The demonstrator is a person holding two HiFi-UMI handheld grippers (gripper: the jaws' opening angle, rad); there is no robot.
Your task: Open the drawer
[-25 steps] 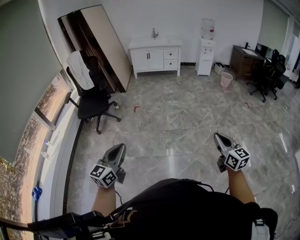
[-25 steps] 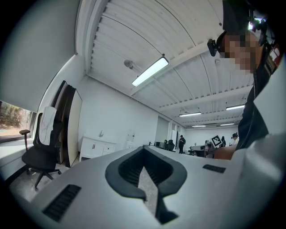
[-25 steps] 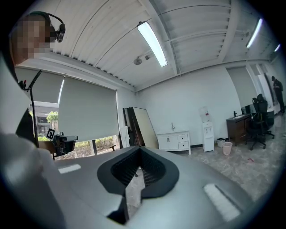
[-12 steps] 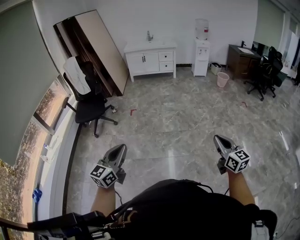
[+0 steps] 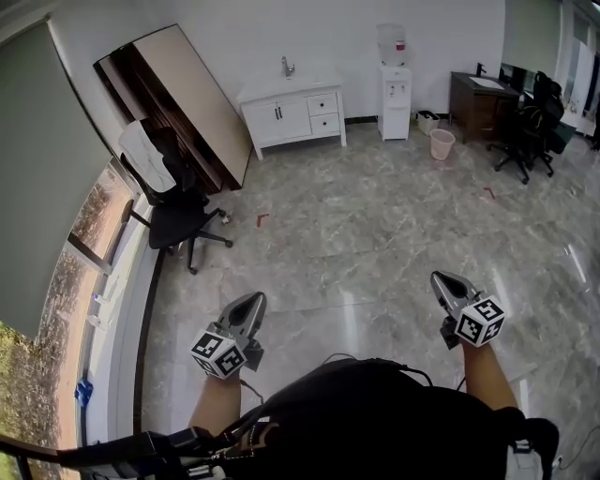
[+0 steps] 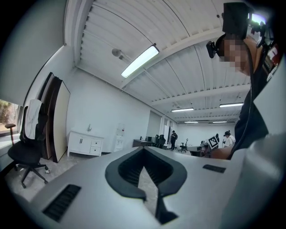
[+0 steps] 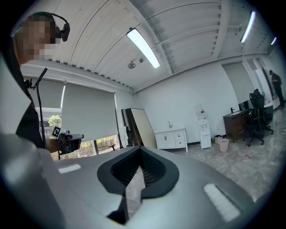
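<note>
Drawer's still way across the room

The drawer (image 5: 323,103) sits in the white cabinet (image 5: 281,120) at the far wall and has slid a bit left in the head view. Left tongs (image 5: 253,300) and right tongs (image 5: 442,278) are both closed and empty, so I'd say it's just the approach.

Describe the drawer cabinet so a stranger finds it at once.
Look along the far white wall. Between the leaning board and the water dispenser stands a low white cabinet. It alone carries a tap on top, with two doors beside two stacked drawers.
</note>
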